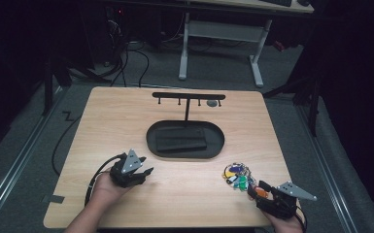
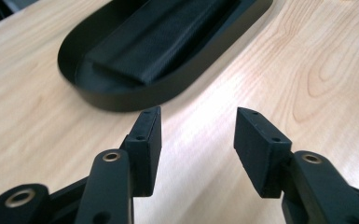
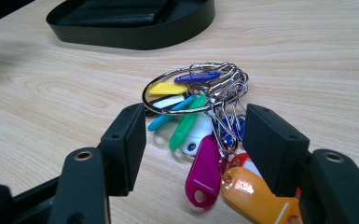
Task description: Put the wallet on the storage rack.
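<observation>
1. Jaws of the right gripper [image 3: 193,128] stood spread on either side of the bunch of key tags [image 3: 200,135], pads clear of it, so nothing was pinched. The bunch lay flat on the worktop [image 1: 184,194] at its near right, close to the near edge.
2. A close from that pose risked catching only one or two loose plastic tags, such as the magenta tag [image 3: 203,170] or the orange tag [image 3: 251,193] nearest the pads. These would likely swivel on their clips and let the bunch swing or slip out on the lift.
3. The large steel ring [image 3: 177,93] lay farther off than the pads, flat against the wood. Pads coming down on it could have skated over thin wire or pushed the whole bunch away instead of gripping it.
4. A shove towards the near edge could have sent the bunch off the worktop, since little wood was left there.
5. Farther out, the black hanger stand [image 1: 188,97] had small pegs. A bunch held by a tag rather than by the ring would probably hang badly for hooking, and a swinging load could knock the stand or drop into the oval tray [image 1: 150,141].
6. The left gripper [image 1: 143,172] had its jaws apart with nothing between them, near left of the tray. Reaching across to help could crowd the right one.
</observation>
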Available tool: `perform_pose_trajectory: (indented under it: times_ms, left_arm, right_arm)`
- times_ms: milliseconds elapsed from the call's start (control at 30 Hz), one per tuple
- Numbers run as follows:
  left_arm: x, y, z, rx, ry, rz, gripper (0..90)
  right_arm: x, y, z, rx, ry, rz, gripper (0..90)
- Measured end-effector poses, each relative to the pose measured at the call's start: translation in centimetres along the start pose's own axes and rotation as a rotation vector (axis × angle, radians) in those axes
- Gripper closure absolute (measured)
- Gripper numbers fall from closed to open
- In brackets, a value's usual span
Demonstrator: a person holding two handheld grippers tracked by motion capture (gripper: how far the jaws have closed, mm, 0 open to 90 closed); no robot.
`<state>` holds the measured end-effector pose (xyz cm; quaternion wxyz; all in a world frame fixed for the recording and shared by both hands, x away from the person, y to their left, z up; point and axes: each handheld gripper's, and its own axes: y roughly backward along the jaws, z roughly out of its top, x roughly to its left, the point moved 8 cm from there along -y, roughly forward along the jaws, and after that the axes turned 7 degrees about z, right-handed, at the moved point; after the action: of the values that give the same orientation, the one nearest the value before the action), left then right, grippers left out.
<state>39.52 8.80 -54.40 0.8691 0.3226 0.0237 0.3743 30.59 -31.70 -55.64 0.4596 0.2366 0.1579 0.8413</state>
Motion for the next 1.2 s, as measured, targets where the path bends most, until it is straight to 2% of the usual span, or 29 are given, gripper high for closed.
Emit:
perform_pose_trajectory:
  times_ms: [67, 133, 233, 333, 400, 533, 633, 800, 1000, 1067, 1200]
  left_arm:
    - [-0.1, 0.8, -0.6, -0.004, 0.042, -0.005, 52.0]
    - [-0.4, 1.7, -1.1, -0.031, 0.078, -0.003, 51.9]
    - [-1.0, 2.4, -2.6, -0.032, 0.121, 0.011, 51.7]
    - [-2.0, 3.1, -3.9, -0.017, 0.173, -0.016, 51.5]
    - [-2.6, 3.6, -4.1, -0.009, 0.168, -0.011, 49.6]
    - [-3.6, 4.4, -4.5, -0.008, 0.126, 0.005, 47.2]
    - [-3.6, 4.2, -4.8, -0.003, 0.096, 0.005, 44.2]
    - [-2.3, 3.9, -4.8, -0.018, 0.167, -0.001, 41.9]
    - [-2.1, 4.3, -5.0, -0.027, 0.155, 0.006, 41.7]
    - [-2.1, 4.5, -4.9, -0.033, 0.154, 0.010, 41.6]
    - [-2.1, 4.6, -4.8, -0.042, 0.152, 0.009, 41.6]
  right_arm:
    - [0.0, 0.0, 0.0, -0.001, 0.000, 0.000, 40.2]
    - [0.0, 0.0, 0.0, 0.000, -0.002, 0.000, 40.2]
    - [0.0, -0.1, 0.0, 0.000, -0.002, 0.001, 40.2]
    - [0.0, 0.0, 0.0, -0.001, -0.002, 0.002, 40.3]
    - [0.1, 0.0, 0.0, -0.002, -0.002, 0.001, 40.4]
    - [0.1, 0.0, 0.0, -0.001, 0.000, 0.001, 40.5]
    - [0.1, -0.1, 0.0, 0.000, -0.003, 0.004, 40.5]
    - [0.4, -0.6, 0.2, 0.002, 0.015, 0.013, 40.3]
    - [1.9, -1.6, 0.8, 0.025, 0.051, 0.037, 40.8]
    - [2.8, -2.2, 1.0, 0.053, 0.072, 0.049, 42.3]
    - [3.3, -2.7, 1.1, 0.093, 0.079, 0.054, 43.3]
